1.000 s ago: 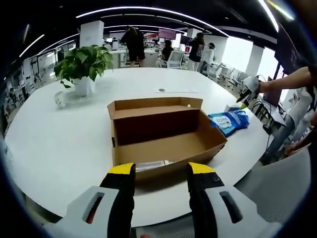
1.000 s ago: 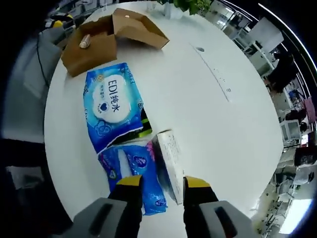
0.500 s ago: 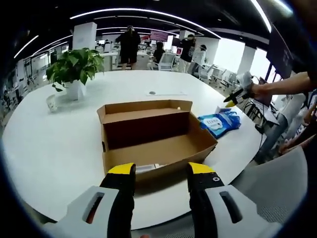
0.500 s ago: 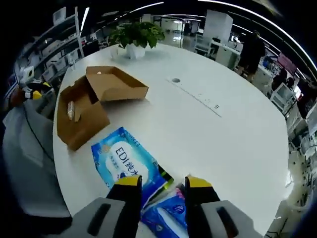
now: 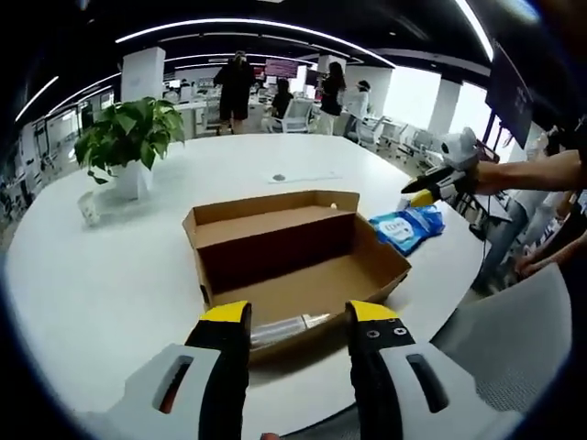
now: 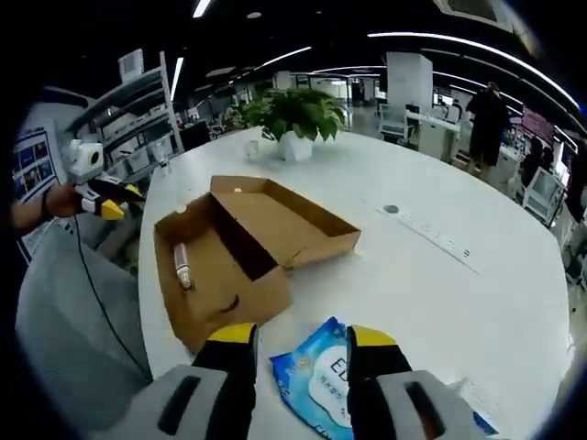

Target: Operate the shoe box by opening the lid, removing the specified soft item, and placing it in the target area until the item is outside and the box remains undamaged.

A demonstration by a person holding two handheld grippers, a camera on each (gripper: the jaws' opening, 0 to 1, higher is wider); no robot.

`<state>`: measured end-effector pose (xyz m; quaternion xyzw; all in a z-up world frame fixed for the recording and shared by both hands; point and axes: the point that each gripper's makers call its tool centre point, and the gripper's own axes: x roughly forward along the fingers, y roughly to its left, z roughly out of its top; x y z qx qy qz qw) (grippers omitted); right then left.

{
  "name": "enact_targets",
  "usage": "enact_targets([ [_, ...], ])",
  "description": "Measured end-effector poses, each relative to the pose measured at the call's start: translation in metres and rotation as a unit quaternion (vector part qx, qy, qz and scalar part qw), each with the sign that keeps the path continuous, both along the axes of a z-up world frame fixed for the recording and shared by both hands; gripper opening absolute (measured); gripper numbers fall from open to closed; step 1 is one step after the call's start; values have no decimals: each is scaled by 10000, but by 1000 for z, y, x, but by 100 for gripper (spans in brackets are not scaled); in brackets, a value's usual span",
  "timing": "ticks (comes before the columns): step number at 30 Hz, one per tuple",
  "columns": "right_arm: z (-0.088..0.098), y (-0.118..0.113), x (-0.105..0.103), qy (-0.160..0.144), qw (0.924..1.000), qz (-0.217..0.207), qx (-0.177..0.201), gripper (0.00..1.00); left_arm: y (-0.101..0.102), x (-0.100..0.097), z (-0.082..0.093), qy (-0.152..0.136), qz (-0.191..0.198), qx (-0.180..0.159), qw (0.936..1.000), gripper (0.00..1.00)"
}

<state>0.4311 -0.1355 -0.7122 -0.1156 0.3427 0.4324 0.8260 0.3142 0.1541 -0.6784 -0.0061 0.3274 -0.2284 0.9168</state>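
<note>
The brown cardboard shoe box [image 5: 303,284] lies open on the white table, its lid [image 6: 289,220] folded back flat. A pale tube-shaped item [image 5: 286,327] rests inside by the box's near wall, also visible as the tube [image 6: 182,267]. My left gripper [image 5: 298,316] is open just in front of the box, nothing between its jaws. My right gripper [image 6: 301,339] is open above a blue wet-wipe pack [image 6: 323,385], clear of it. That pack [image 5: 408,226] lies on the table right of the box. A hand holds the right gripper [image 5: 438,181] above it.
A potted plant [image 5: 128,137] and a small cup [image 5: 89,209] stand at the far left of the round table [image 5: 92,293]. A grey chair back [image 5: 514,339] stands at the near right. People stand at desks in the background.
The right gripper has lifted away from the wipe packs and swung round, so its view now faces the box. The left view has shifted only slightly. The box has not moved.
</note>
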Motion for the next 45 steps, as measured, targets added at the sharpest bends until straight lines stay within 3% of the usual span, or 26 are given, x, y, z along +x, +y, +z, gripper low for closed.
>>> enact_targets([
  [7, 11, 38, -26, -86, 9995, 103, 303, 38, -1, 9, -6, 31, -563, 327, 9979, 42],
  [16, 9, 63, -56, -62, 9986, 201, 483, 40, 7, 16, -23, 232, -1483, 948, 9841, 43],
  [20, 12, 74, -69, -91, 9978, 255, 599, 41, 9, 25, -30, 322, -1714, 1026, 9793, 43],
  [25, 14, 84, -82, -96, 9974, 248, 675, 42, 8, 38, -51, 553, -2041, 1258, 9692, 41],
  [28, 14, 92, -88, -41, 9967, 205, 784, 44, 11, 41, -71, 808, -2358, 1671, 9539, 42],
  [31, 15, 99, -95, -54, 9965, 190, 809, 44, 6, 42, -83, 921, -2625, 1832, 9429, 43],
  [35, 15, 100, -100, -108, 9967, 202, 774, 44, -3, 44, -92, 974, -2878, 1889, 9338, 44],
  [42, 16, 101, -102, -97, 9963, 112, 848, 44, -11, 54, -109, 1133, -3118, 1856, 9249, 45],
  [45, 16, 100, -102, -85, 9960, 66, 884, 44, -15, 56, -113, 1173, -3346, 1903, 9155, 46],
])
